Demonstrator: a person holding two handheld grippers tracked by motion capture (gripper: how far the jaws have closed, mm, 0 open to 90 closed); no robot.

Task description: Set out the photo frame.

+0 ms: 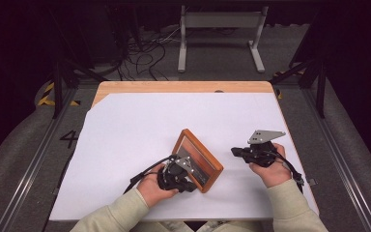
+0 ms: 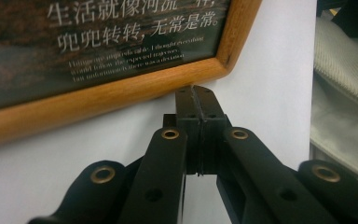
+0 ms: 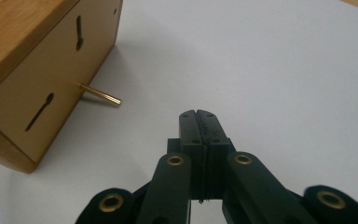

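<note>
We're nudging the wooden picture frame at lower centre with the left gripper, jaws pressed together; the right gripper, likewise closed and empty, is waiting; next we're needing a gentle push.

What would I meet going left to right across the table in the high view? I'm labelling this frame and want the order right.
Left hand → left gripper, jaws shut at the frame's near edge → wooden picture frame, propped on the white table cover → right gripper, shut and empty → right hand.
</note>
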